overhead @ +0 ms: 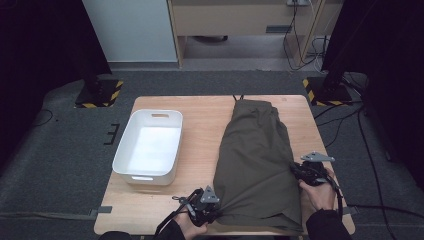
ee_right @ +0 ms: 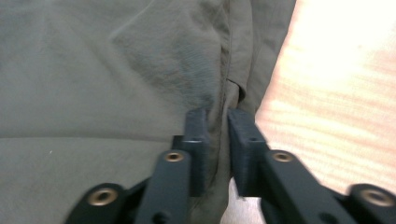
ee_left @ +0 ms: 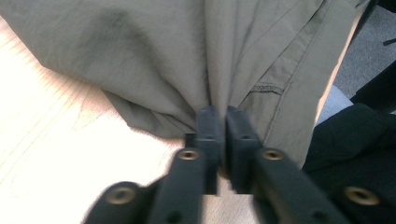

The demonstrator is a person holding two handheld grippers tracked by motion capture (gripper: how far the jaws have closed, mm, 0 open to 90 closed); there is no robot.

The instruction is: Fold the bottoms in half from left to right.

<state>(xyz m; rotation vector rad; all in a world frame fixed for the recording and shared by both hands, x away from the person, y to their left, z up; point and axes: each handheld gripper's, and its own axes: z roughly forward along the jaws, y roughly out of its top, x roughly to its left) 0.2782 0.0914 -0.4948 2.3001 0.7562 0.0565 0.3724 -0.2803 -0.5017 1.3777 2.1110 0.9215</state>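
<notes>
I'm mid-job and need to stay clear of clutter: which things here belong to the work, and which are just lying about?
In the job:
- olive garment
- left tool, shut on its near left corner
- right tool, shut on its right edge

Lying about:
- white bin
- cables on the floor

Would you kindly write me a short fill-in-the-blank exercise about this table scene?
1. The left claw is shut on the olive ____.
2. The white bin lies to the ____ of the garment in the high view.
3. The right claw pinches the garment at its ____ edge in the high view.
4. The bin and the garment both rest on a wooden ____.

Missing words: garment; left; right; table
</notes>
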